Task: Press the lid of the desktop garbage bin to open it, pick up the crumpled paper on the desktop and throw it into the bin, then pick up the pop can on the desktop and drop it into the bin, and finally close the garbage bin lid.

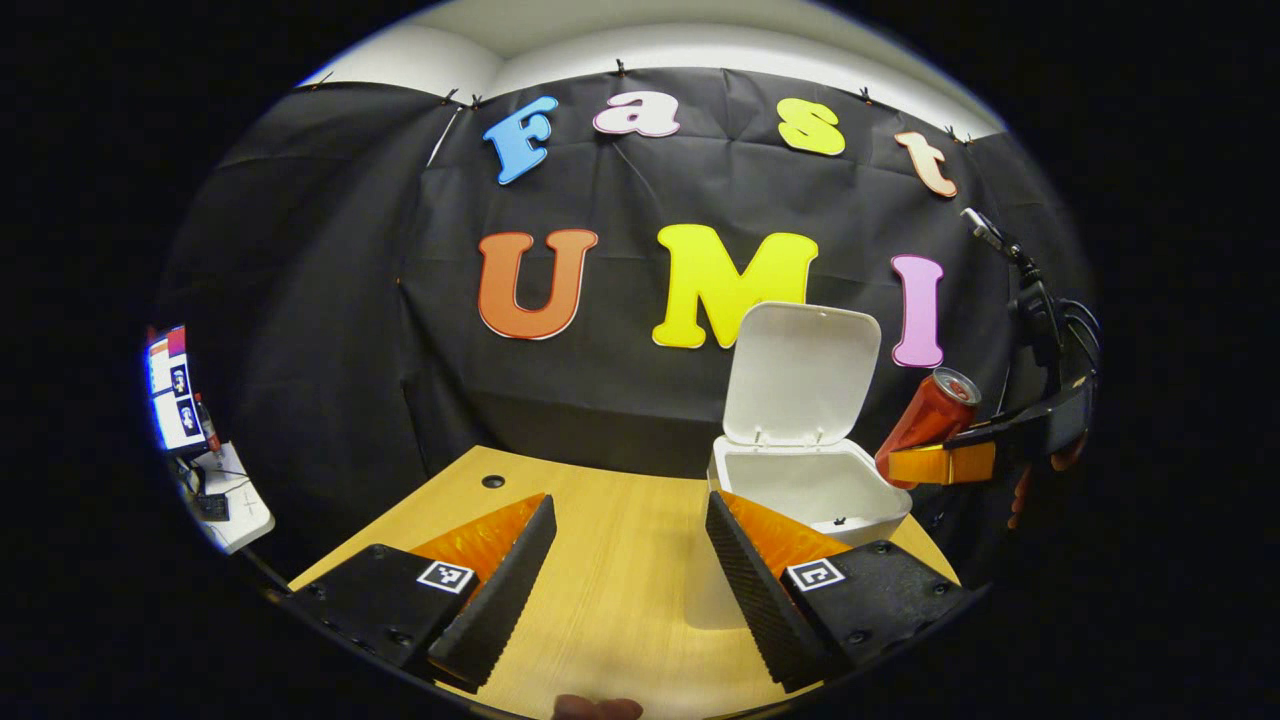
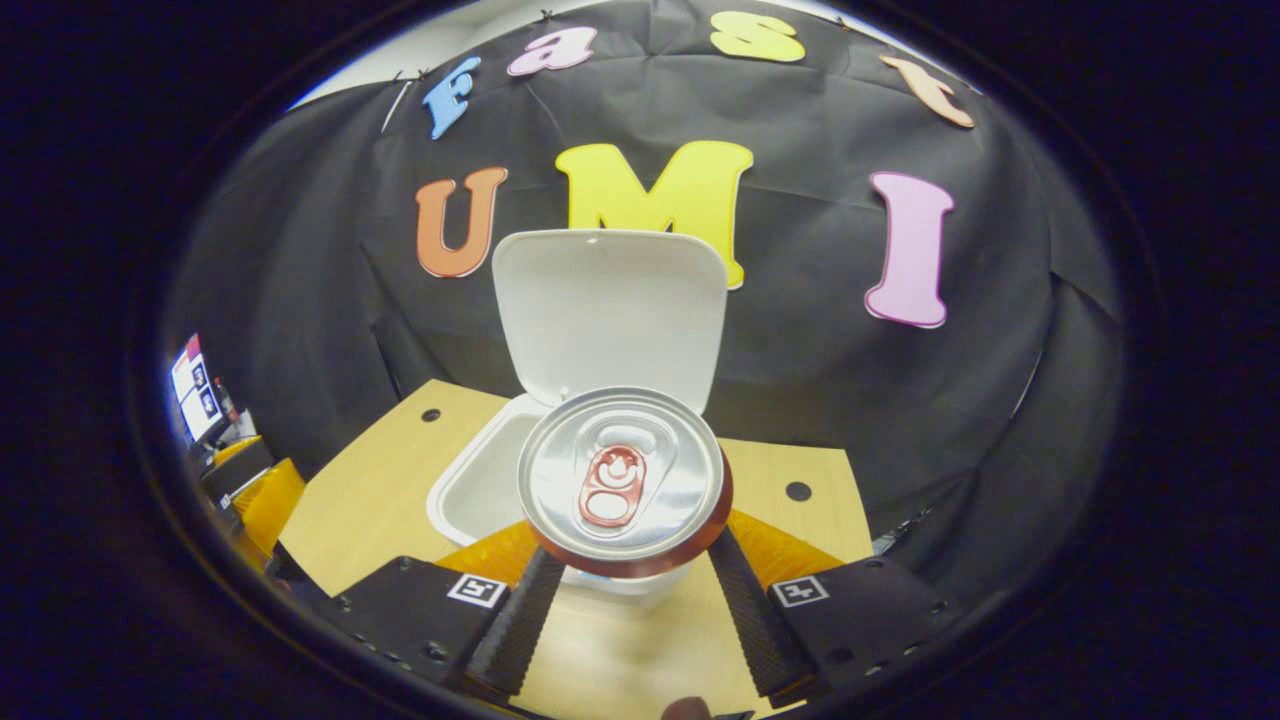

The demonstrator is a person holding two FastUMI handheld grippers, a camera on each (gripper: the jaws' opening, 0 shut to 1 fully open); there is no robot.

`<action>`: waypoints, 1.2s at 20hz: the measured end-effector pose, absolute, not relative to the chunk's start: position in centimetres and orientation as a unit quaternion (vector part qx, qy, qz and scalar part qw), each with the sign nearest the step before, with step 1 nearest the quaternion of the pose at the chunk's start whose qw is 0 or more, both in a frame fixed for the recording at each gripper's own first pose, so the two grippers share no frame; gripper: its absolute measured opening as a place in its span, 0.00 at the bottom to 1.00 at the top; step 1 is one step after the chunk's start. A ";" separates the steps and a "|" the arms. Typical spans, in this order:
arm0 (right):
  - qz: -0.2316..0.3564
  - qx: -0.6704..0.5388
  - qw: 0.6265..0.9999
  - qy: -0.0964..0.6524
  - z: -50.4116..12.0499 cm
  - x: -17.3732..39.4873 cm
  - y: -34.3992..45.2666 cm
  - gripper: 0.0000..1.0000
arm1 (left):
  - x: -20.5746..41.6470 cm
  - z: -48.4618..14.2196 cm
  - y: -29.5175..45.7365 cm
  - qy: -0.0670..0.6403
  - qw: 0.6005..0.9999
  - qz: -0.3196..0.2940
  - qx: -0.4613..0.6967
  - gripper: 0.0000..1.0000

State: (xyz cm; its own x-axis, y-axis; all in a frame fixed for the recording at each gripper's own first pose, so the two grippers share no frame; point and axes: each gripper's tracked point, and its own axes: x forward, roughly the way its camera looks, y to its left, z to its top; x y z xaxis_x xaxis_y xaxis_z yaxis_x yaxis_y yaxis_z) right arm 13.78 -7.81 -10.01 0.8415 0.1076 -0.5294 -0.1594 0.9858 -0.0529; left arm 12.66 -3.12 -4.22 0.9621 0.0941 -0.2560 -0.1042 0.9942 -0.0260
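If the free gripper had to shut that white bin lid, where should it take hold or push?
Probably the lid's free top edge, coming from the front. It stands upright, hinged at the bin's rear rim, so that edge swings farthest. The left gripper is open; the right gripper holds the can.

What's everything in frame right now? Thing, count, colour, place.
garbage bin: 1, white, far right part of the desk, lid up.
bin lid: 1, white, upright at the bin's back edge.
pop can: 1, red with a silver top, held tilted in the right tongs beside the bin's open mouth.
desk: 1, light wood, with round cable holes.
side table with monitor: 1, white, far left past the desk.
left tongs: 1, open, over bare desk in front of the bin.
right tongs: 1, shut on the pop can.
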 end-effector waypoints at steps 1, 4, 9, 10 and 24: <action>0.074 -0.045 0.957 0.277 -10.4 14.4 -7.4 0.82 | 12.5 -4.0 -2.5 0.124 0.990 0.059 -0.015 0.98; 0.083 -0.042 0.952 0.291 -11.5 16.1 -6.2 0.82 | 12.1 -3.6 -1.2 0.120 0.990 0.080 -0.008 0.97; 0.084 -0.038 0.943 0.321 -13.8 18.3 -5.5 0.81 | 11.5 -3.8 0.5 0.126 0.985 0.114 -0.002 0.97; 0.084 -0.036 0.942 0.324 -14.1 18.4 -5.4 0.81 | 11.6 -3.7 0.7 0.125 0.985 0.118 -0.001 0.97; 0.055 -0.019 0.950 0.308 -13.1 19.5 -7.3 0.89 | 11.8 -3.9 0.6 0.134 0.984 0.118 -0.008 0.97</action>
